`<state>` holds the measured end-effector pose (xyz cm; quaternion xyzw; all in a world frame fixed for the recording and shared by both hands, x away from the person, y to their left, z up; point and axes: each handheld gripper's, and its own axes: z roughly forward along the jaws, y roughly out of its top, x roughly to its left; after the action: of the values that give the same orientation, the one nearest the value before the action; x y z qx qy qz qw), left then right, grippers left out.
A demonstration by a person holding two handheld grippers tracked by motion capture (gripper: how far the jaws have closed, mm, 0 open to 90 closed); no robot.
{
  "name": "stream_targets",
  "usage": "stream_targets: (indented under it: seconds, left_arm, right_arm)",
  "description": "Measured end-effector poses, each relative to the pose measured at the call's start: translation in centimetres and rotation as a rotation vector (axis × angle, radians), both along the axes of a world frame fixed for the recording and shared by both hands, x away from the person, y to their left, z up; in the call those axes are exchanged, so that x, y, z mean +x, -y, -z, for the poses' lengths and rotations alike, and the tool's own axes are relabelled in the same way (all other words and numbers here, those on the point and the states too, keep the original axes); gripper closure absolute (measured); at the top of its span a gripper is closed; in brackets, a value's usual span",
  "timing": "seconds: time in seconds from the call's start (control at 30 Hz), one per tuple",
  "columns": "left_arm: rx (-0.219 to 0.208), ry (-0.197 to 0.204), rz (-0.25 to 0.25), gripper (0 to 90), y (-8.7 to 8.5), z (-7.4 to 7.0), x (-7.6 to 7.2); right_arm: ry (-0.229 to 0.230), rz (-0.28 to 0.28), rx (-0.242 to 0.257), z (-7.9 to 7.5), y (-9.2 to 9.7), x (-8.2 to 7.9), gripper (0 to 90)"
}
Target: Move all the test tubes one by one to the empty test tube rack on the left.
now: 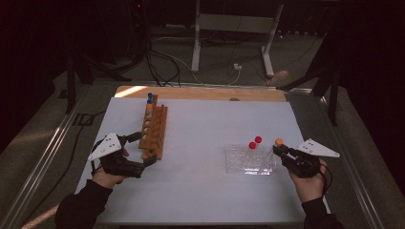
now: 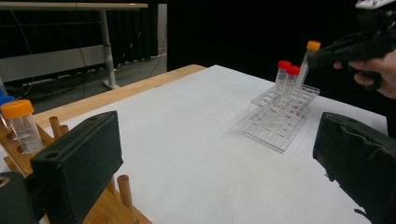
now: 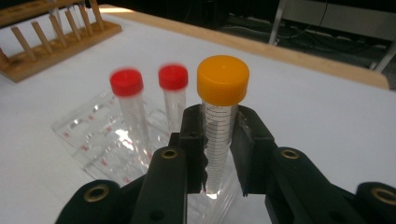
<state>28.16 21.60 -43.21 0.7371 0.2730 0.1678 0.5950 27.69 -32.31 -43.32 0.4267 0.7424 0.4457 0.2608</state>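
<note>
2 tubes point(image 1: 255, 142) stand in the clear rack point(image 1: 250, 160), right of the wooden rack point(image 1: 154, 131).

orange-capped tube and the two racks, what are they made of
Orange-capped tube: clear plastic by its look, see-through with printed marks; cap opaque, smooth plastic. Clear rack: transparent, glossy, likely acrylic. Peg rack: wood, matte tan with round dowels.

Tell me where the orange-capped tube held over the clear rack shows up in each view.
High view: the orange-capped tube is right of centre, at the tip of the right gripper.
Left gripper view: upper right, behind two red-capped tubes.
Right gripper view: centre, clamped between the black jaws.
Shared landmark: the clear rack, next to the tube in all three.
</note>
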Motion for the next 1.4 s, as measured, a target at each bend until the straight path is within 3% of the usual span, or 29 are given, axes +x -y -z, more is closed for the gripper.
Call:
stream_targets:
  seconds: [0.47, 0.63, 0.87, 1.4]
  left_arm:
    - [0.004, -0.007, 0.014, 2.2, 0.3, -0.2, 0.0]
    - [0.004, -0.009, 0.025, 2.3, 0.6, -0.5, -0.1]
    - [0.007, -0.014, 0.057, 2.4, 1.6, -0.9, -0.1]
    - [0.015, -0.035, 0.15, 2.6, 5.2, -1.5, -0.3]
  right_arm:
    - [0.13, -0.041, 0.001, -7.2, -1.2, -0.8, 74.7]
    - [0.151, -0.094, 0.025, -8.6, -2.5, -1.0, 74.7]
    - [0.127, -0.2, 0.035, -8.0, -5.6, -1.2, 74.6]
    - [0.011, -0.426, 0.033, -3.5, -13.4, -1.4, 74.6]
